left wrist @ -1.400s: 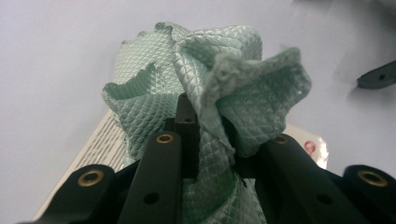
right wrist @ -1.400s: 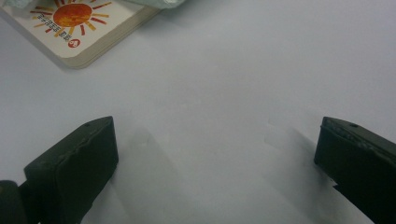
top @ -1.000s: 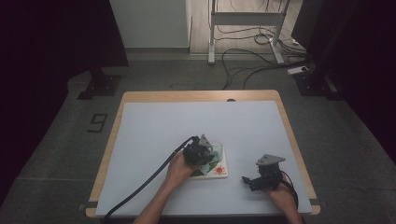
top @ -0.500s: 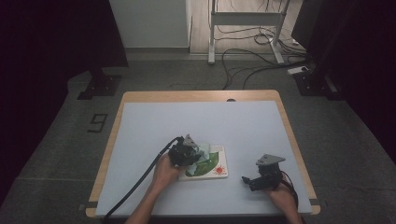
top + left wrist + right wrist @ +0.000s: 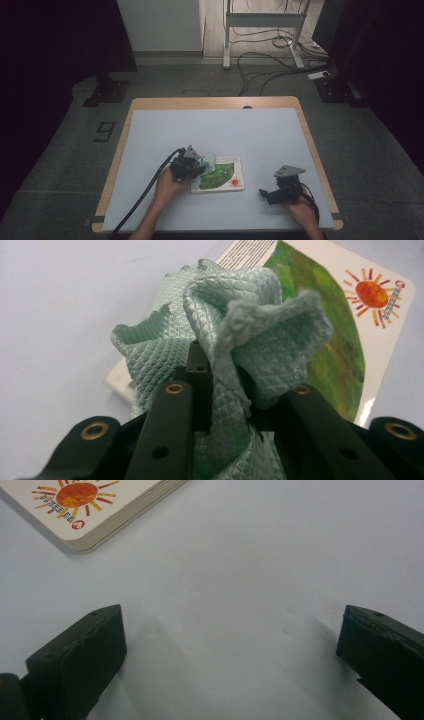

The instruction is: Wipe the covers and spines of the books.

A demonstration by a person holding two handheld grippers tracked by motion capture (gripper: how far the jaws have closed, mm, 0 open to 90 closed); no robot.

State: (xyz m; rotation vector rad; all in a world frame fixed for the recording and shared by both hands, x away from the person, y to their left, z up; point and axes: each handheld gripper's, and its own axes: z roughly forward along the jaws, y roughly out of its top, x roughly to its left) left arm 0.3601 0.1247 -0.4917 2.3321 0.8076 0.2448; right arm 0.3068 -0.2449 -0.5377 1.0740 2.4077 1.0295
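Note:
A picture book (image 5: 225, 174) with a green cover and an orange sun (image 5: 372, 292) lies flat on the pale table top (image 5: 220, 135). My left gripper (image 5: 192, 166) is shut on a bunched pale-green cloth (image 5: 235, 335), and the cloth rests on the book's left end. The cloth (image 5: 206, 161) sticks out past the jaws in the high view. My right gripper (image 5: 266, 194) rests to the right of the book, open, with bare table between its fingers (image 5: 80, 655). The book's sun corner (image 5: 80, 502) lies just ahead of it at upper left.
The table's wooden rim (image 5: 115, 165) frames the pale top. A black cable (image 5: 145, 192) trails from the left gripper toward the near edge. Beyond the table stand a metal frame (image 5: 262, 30) and floor cables (image 5: 280, 65).
My left gripper has slid leftward across the book with the cloth, from the book's middle to its left end. The right gripper has stayed put.

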